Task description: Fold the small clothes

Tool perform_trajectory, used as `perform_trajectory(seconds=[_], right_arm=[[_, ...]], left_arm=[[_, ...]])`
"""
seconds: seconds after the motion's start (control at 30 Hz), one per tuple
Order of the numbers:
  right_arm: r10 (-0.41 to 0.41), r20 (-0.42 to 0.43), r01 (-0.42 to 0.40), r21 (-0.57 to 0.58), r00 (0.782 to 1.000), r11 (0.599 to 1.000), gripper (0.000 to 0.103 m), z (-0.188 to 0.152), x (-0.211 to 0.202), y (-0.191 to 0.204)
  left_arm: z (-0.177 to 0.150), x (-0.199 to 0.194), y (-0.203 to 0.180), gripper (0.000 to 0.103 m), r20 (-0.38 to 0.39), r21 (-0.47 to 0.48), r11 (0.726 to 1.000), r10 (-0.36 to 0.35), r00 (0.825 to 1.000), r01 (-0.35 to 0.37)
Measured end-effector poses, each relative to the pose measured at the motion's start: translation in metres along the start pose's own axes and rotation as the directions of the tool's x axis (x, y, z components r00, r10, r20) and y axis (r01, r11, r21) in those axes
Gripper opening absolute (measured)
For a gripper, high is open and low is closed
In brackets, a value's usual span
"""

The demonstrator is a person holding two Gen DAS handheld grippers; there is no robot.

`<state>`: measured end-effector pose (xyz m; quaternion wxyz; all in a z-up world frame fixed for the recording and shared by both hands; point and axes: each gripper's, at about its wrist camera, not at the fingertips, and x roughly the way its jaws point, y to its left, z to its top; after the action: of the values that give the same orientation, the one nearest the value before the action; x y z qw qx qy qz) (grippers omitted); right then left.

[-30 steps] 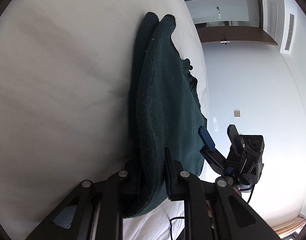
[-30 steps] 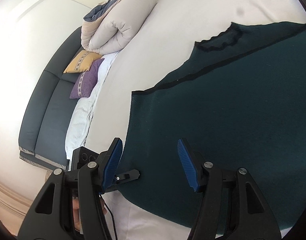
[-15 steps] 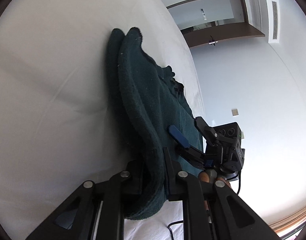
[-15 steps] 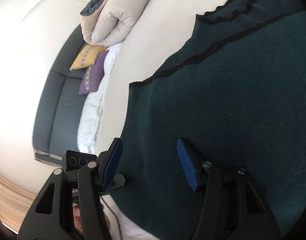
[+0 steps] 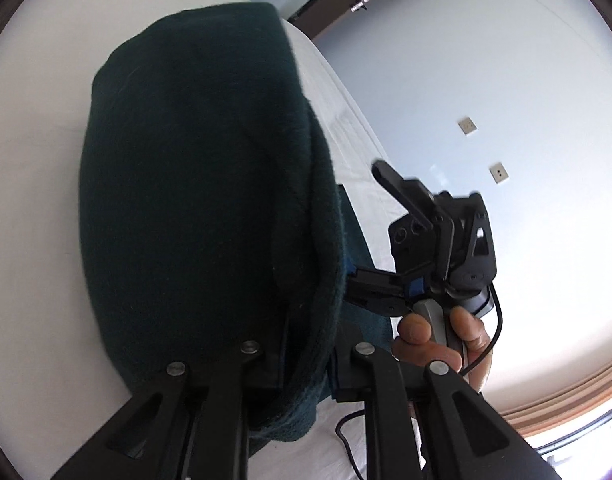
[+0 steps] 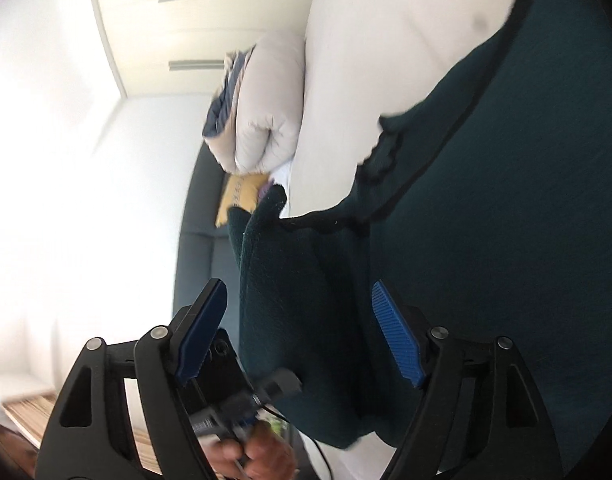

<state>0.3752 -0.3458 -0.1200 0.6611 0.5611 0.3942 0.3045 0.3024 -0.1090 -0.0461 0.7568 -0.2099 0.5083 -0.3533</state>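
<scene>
White bed sheet [image 5: 33,168]: smooth, fills the left of the left wrist view; shows again at upper right in the right wrist view [image 6: 366,60].

Dark green knitted garment with black trim [image 5: 193,184]: lies on the sheet. One edge is lifted and draped in a thick fold that hides most of the left view. In the right wrist view [image 6: 506,208] the flat part fills the right side, black-edged neckline towards the top, and a raised fold stands between the blue pads.

Rolled cream duvet with a blue-grey lining [image 6: 265,120]: at the far end of the bed.

Dark grey sofa [image 6: 197,240]: beyond the bed, only partly seen.

Mustard-yellow cushion [image 6: 237,196]: on the sofa, partly hidden by the lifted fold.

Left gripper [image 5: 306,344]: black tongs drawn narrow, clamped on the folded garment edge, which bunches between them.

Right gripper [image 6: 297,328]: black tongs with ribbed blue pads [image 6: 398,340], spread wide, straddling the raised fold without pinching it. In the left view it sits just beside the garment, one finger tucked behind the fold.

Right hand [image 5: 442,336]: bare fingers round the gripper handle.
</scene>
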Motion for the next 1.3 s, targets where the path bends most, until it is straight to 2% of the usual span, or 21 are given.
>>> perform_trajectory(seconds=[0.13,0.23,0.3,0.4,0.43,0.57,0.63,0.67,0.7,0.77,0.87,1.1,1.3], right_arm=[[-0.018,0.039,0.016,0.058,0.999,0.998,0.077,0.025,-0.026,-0.021],[-0.037,0.036,0.034,0.090,0.999,0.995,0.076,0.034,-0.031,-0.036],[-0.041,0.031,0.038,0.078,0.999,0.996,0.076,0.037,-0.028,-0.035],[-0.071,0.024,0.069,0.057,0.997,0.996,0.076,0.043,-0.018,-0.030],[-0.086,0.021,0.085,0.050,0.996,0.995,0.076,0.044,-0.014,-0.028],[-0.192,-0.006,0.192,-0.017,0.981,0.981,0.075,0.043,-0.001,-0.015],[-0.264,-0.022,0.262,-0.068,0.964,0.963,0.066,0.039,0.010,-0.008],[-0.320,-0.028,0.316,-0.097,0.947,0.944,0.053,0.038,0.016,-0.005],[-0.365,-0.033,0.359,-0.117,0.930,0.926,0.035,0.035,0.022,-0.003],[-0.455,-0.033,0.444,-0.161,0.890,0.881,0.018,0.035,0.032,-0.002],[-0.499,0.002,0.488,-0.213,0.867,0.847,0.013,0.036,0.038,0.007],[-0.504,0.081,0.506,-0.274,0.860,0.818,0.012,0.057,0.008,0.040],[-0.531,0.097,0.538,-0.233,0.842,0.810,0.012,0.075,-0.033,0.030]], left_arm=[[-0.013,0.051,-0.012,0.015,-0.077,0.035,0.999,0.013,0.997,-0.011],[-0.021,0.061,-0.009,0.025,-0.081,0.043,0.999,0.017,0.997,-0.014],[-0.027,0.051,-0.009,0.052,-0.072,0.051,0.998,-0.021,0.997,0.025],[-0.033,0.023,-0.017,0.070,-0.026,0.115,0.993,-0.008,1.000,0.011],[-0.035,0.012,-0.018,0.072,-0.003,0.134,0.991,0.004,1.000,-0.003],[-0.041,-0.021,-0.002,0.073,0.059,0.109,0.994,0.011,0.998,-0.017],[-0.044,-0.028,0.011,0.073,0.068,0.076,0.996,0.033,0.997,-0.038],[-0.044,-0.027,0.015,0.073,0.064,0.052,0.998,0.029,0.998,-0.032],[-0.042,-0.026,0.022,0.073,0.061,0.030,0.999,0.023,0.998,-0.025],[-0.042,-0.025,0.025,0.073,0.063,0.020,1.000,0.019,0.998,-0.021],[-0.042,-0.025,0.019,0.073,0.059,0.034,0.999,0.029,0.998,-0.031],[-0.037,-0.034,0.023,0.073,0.074,0.042,0.999,0.013,0.997,-0.016],[-0.038,-0.025,0.007,0.073,0.064,0.079,0.997,0.004,0.998,-0.010]])
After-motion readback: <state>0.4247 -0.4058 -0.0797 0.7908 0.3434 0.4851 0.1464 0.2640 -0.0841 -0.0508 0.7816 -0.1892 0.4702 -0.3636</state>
